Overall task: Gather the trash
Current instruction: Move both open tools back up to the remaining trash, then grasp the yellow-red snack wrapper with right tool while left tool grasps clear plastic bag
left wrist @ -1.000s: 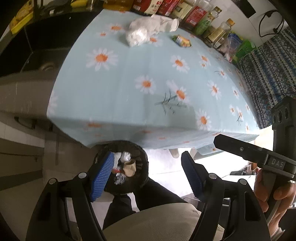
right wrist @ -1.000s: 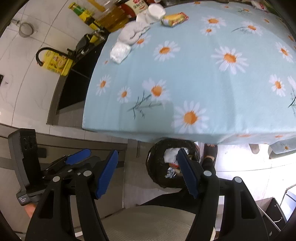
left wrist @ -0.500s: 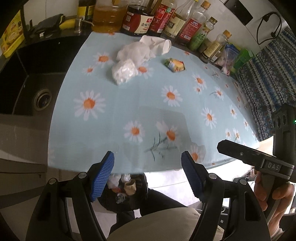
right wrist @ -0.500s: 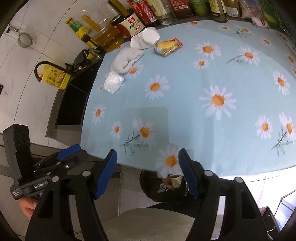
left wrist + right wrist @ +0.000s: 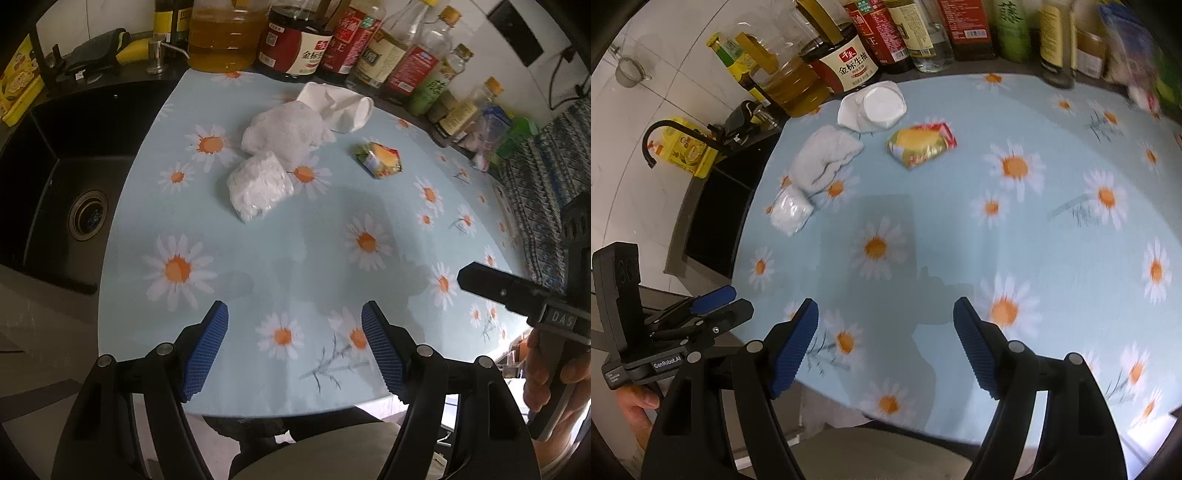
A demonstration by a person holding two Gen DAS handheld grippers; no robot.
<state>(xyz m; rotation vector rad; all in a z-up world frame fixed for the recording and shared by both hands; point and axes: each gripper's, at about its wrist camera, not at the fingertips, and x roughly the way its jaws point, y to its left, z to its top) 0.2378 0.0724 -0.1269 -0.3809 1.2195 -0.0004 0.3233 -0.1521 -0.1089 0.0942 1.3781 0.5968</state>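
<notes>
In the left wrist view, the left gripper [image 5: 294, 325] hangs over the near edge of the desk [image 5: 258, 258], fingers [image 5: 207, 347] spread with nothing between them. Four pieces of trash are left to collect, grouped at the far side: a clear plastic bag [image 5: 258, 188] nearest, a crumpled white tissue [image 5: 288, 133] touching it, a squashed paper cup [image 5: 340, 107] just behind, and a yellow snack wrapper [image 5: 378, 160] a little apart to the right. Compared with a second ago, the bin under the desk edge has slipped out of sight and the trash sits much closer to the middle of the picture. In the right wrist view, the right gripper [image 5: 885, 325] is also over the near edge, empty; its fingers [image 5: 975, 350] have just been opening and now stand apart. The wrapper lies nearest its line, with cup, tissue and bag trailing away toward the sink [image 5: 713, 210]. Here too the bin seen earlier is gone from view.
</notes>
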